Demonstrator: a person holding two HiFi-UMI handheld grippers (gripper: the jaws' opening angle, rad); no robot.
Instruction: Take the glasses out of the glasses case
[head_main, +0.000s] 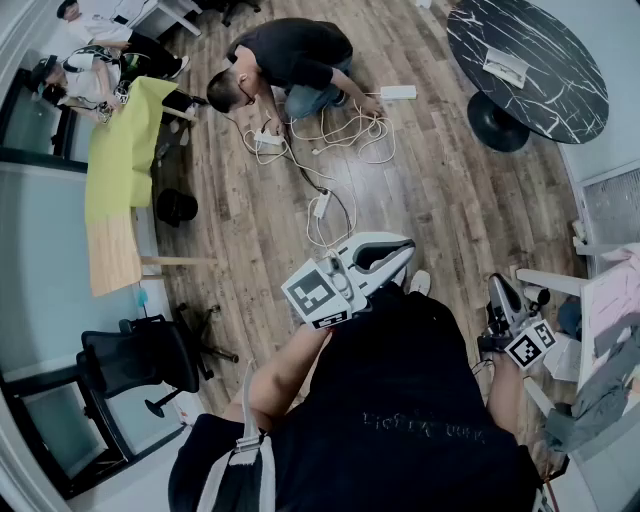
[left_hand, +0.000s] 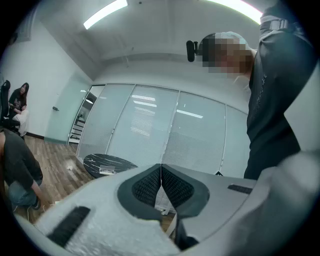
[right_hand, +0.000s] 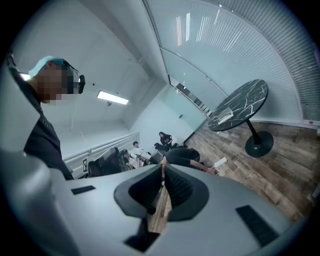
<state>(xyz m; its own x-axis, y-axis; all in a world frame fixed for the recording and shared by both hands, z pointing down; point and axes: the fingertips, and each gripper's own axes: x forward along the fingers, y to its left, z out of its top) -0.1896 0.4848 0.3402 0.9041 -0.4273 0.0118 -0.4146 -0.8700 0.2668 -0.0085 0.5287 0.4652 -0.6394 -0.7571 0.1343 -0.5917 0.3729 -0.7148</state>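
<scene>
Nothing of the task is done yet. The left gripper (head_main: 392, 255) is held up well apart from the round black table (head_main: 530, 65). Its jaws are pressed together and nothing is held between them. The right gripper (head_main: 500, 295) is also kept well apart from that table, and it is closed on nothing too. No glasses case and no glasses are seen in any view. A small white thing (head_main: 506, 66) is seen on the table, but what it is cannot be told. The case must first be found, then the glasses taken out.

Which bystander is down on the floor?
The person in the dark shirt, crouching over the white cables; the others sit in the far corner.
</scene>
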